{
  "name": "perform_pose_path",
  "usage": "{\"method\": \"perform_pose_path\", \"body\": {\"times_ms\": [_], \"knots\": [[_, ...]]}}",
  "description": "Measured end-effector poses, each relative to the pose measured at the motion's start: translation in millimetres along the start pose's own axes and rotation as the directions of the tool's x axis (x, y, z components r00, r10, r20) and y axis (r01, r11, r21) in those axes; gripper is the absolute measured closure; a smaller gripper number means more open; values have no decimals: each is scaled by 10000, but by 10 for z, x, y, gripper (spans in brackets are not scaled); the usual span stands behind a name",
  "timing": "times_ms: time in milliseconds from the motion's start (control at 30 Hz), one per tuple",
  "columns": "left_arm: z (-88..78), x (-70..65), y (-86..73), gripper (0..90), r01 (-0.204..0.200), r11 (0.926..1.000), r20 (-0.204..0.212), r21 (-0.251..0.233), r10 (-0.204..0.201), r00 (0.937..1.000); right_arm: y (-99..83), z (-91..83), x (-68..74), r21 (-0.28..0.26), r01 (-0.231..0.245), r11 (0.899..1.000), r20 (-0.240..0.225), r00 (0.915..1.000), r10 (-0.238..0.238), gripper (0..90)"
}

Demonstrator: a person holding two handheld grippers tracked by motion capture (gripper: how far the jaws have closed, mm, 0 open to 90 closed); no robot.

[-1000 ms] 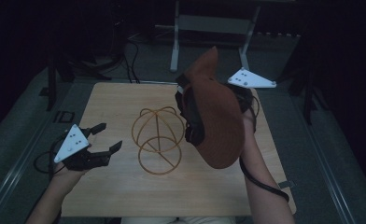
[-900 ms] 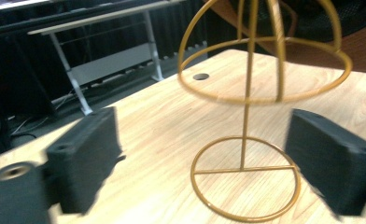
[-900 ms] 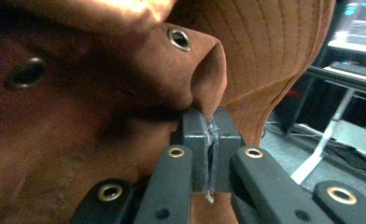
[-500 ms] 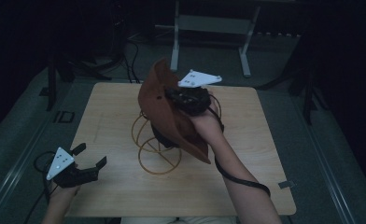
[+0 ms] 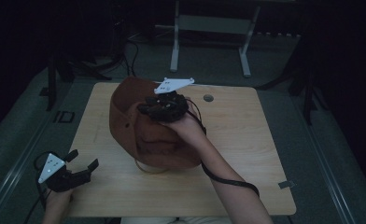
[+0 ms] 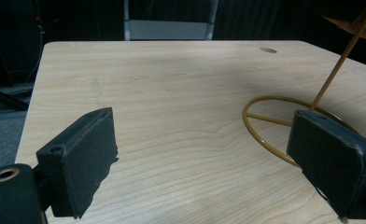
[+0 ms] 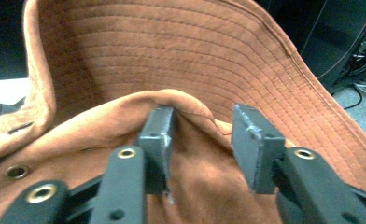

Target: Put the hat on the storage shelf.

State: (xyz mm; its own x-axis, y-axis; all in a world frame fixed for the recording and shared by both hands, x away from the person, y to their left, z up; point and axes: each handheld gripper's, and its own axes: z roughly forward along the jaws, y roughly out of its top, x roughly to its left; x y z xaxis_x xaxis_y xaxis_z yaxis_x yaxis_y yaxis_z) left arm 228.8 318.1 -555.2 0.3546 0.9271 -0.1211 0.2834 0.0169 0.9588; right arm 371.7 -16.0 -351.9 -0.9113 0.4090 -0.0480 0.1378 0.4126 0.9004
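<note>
Brown hat (image 5: 148, 135), ribbed brim, draped, creased

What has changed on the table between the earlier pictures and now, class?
The right tongs carried the brown hat leftward and down onto the wire stand, and their jaws have just been opening, a fold of cloth loose between them. The left tongs drew back toward the near edge. The table stayed put.
</note>
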Motion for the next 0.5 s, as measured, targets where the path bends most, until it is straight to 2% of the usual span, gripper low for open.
{"method": "perform_pose_path", "body": {"times_ms": [100, 133, 200, 233, 367, 500], "knots": [[15, 2, -32, 89, -1, 10000, -38, 44, 1, 10000, -15, 32, 12, 131, 99, 9999, 95, 9999, -100, 464], [20, 2, -43, 89, 71, 10000, -19, 58, -71, 10000, -23, 47, 9, 262, 44, 9996, 130, 9999, -47, 432], [23, 5, -60, 89, 48, 9999, -12, 155, -47, 10000, -33, 51, -15, 321, -335, 9989, -165, 9993, 340, 388], [24, 7, -66, 89, 48, 9999, -12, 151, -48, 10000, -37, 43, -14, 321, -356, 9988, -194, 9992, 363, 376], [21, 20, -78, 89, 143, 9999, -92, 96, -142, 9999, -36, -48, -7, 54, -464, 9989, -322, 9984, 465, 331], [19, 29, -95, 89, 155, 9999, -213, 39, -154, 9997, -39, -158, -1, -147, -319, 9994, -145, 9994, 316, 296]]}}
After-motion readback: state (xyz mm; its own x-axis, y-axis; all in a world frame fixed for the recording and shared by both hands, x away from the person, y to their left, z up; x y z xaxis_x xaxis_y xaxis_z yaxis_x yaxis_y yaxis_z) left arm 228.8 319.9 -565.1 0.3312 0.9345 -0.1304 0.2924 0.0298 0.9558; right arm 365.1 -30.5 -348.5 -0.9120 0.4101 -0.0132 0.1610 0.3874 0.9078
